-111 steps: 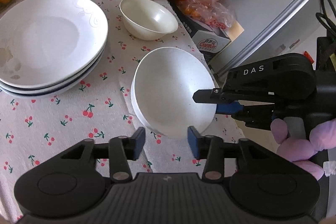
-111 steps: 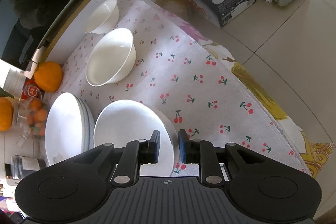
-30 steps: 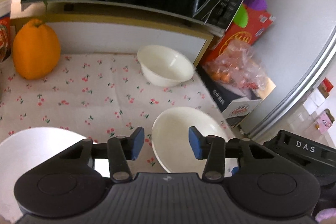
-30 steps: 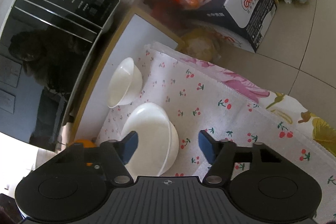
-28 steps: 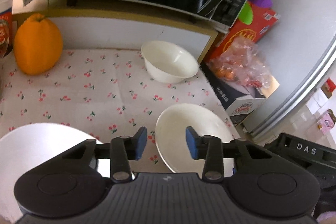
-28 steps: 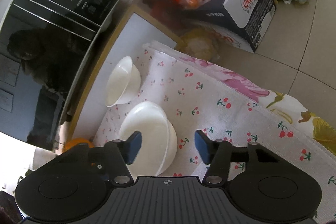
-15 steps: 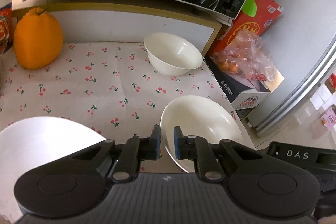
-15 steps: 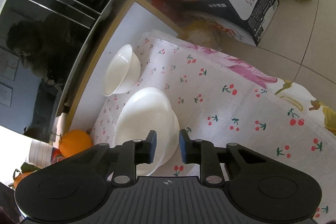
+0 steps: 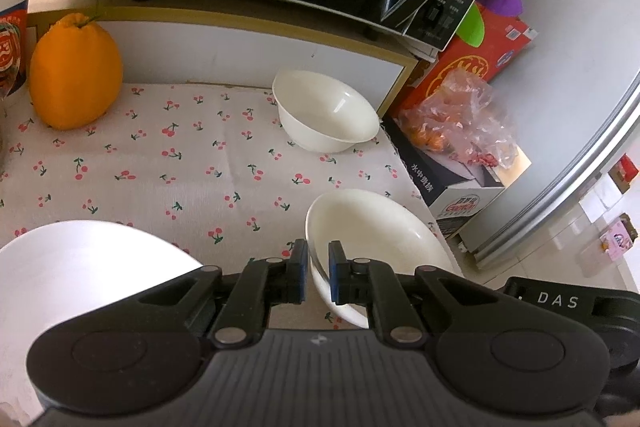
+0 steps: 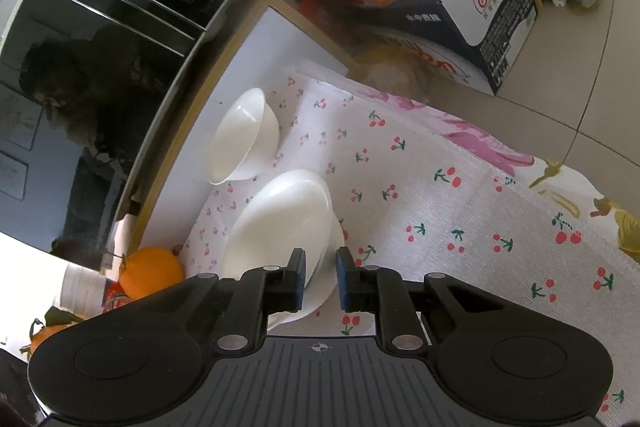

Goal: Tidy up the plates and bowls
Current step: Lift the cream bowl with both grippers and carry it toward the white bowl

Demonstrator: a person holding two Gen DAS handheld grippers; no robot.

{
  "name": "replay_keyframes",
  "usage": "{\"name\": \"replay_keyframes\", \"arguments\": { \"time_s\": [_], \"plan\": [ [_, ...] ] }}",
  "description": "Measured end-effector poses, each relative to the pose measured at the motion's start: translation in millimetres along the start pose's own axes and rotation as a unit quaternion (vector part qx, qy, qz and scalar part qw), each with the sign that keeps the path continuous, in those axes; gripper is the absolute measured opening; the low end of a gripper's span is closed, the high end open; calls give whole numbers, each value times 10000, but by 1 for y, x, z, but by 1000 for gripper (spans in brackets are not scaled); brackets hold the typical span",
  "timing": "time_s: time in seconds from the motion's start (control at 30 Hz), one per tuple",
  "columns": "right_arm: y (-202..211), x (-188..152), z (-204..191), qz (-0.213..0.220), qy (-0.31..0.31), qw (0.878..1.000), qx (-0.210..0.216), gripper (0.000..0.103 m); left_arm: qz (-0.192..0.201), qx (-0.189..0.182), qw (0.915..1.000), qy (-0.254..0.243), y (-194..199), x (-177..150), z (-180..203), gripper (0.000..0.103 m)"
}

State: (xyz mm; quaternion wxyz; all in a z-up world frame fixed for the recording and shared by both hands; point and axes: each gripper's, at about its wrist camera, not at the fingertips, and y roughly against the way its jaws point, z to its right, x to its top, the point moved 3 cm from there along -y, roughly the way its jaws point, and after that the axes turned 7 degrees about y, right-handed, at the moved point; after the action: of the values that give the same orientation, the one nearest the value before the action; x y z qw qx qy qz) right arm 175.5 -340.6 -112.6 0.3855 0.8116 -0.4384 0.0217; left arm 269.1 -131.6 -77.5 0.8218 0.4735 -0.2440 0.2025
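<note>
both hand-held grippers have just clamped opposite rims of the wide white bowl (image 9: 376, 231): left hand-held gripper (image 9: 318, 271), right hand-held gripper (image 10: 320, 279). next, probably lift it level toward the small bowl (image 9: 326, 117).

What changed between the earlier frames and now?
Both claws left the plate stack and went to the near bowl. Left claw and right claw have just closed on its rim from opposite sides. The far bowl, the orange and the cloth stayed put.
</note>
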Motion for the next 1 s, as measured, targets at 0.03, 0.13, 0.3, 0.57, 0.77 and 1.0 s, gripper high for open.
{"name": "replay_keyframes", "arguments": {
  "time_s": [0.03, 0.13, 0.3, 0.57, 0.77, 1.0],
  "plan": [
    [1, 0, 0, 1, 1, 10000, 15, 17, 10, -4, 10000, 2, 1, 0, 0, 10],
    [6, 1, -2, 9, -7, 10000, 57, 17, 22, -35, 10000, 61, 5, 1, 1, 10],
    [15, 3, -6, 20, 53, 9999, 98, 17, 48, -89, 9999, 128, 13, 0, 4, 10],
    [32, 5, -12, -54, 177, 9998, 117, 17, 43, -233, 9991, 348, 28, -1, 5, 9],
    [44, 4, -18, -105, 269, 9995, 131, 17, 52, -297, 9987, 413, 41, -4, 6, 9],
    [59, 1, -24, -154, 362, 9991, 165, 17, 61, -290, 9986, 432, 55, -8, 8, 10]
  ]
}}
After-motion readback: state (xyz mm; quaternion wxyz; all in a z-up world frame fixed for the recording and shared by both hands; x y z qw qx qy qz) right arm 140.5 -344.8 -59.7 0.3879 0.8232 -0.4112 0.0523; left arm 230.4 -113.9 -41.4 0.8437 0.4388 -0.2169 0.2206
